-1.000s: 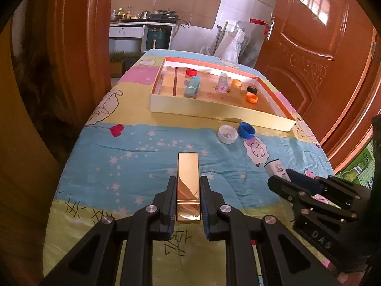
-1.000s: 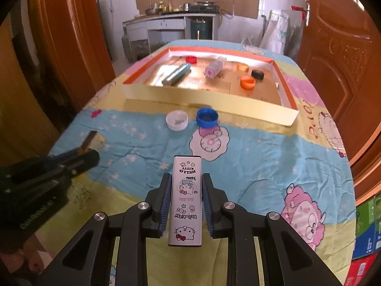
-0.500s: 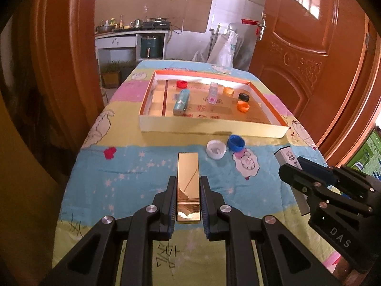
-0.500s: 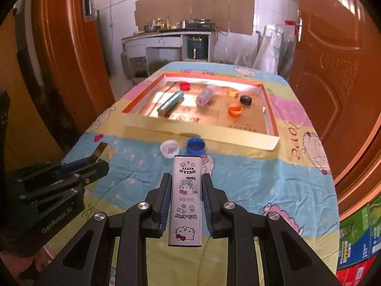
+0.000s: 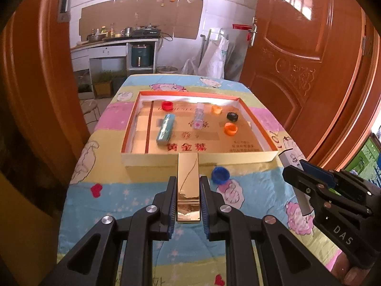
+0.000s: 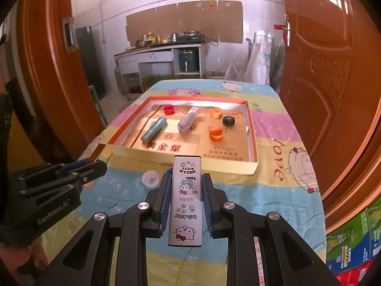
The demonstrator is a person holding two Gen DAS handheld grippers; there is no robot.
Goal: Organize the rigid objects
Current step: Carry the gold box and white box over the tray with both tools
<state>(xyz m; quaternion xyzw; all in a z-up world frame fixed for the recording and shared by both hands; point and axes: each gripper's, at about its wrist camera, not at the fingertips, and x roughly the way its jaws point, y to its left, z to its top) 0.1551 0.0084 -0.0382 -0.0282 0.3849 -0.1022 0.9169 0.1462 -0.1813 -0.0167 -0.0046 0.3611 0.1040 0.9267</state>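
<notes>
Nearest the cameras, both grippers are carrying loads. The left gripper (image 5: 188,205) is clenching a gold bar-shaped box (image 5: 188,186) lengthwise between its jaws, long axis running forward so it can likely go down flat. The right gripper (image 6: 185,205) is grasping a white Hello Kitty box (image 6: 185,200) the same way, its pads pressing on the long sides (printed face up, so the grip is not hiding the picture). Both boxes are hanging above the table (image 5: 142,190), clear of its cartoon-print cloth.

Just beyond the jaws, a blue cap (image 5: 220,175) and a white cap (image 6: 150,178) are lying loose on the cloth, near the front wall of the tray (image 5: 200,160); they are probably waiting their turn.

Farther on, the shallow tray is sitting open with orange-edged walls, already holding a teal tube (image 5: 165,130), a clear pink-ended tube (image 5: 198,119), and red (image 5: 167,106), orange (image 5: 230,128) and black (image 5: 232,116) caps. Long items are lying toward its left and middle, caps mostly to the right, which suggests sorting by shape, so the two boxes seem bound for the long-item side.
</notes>
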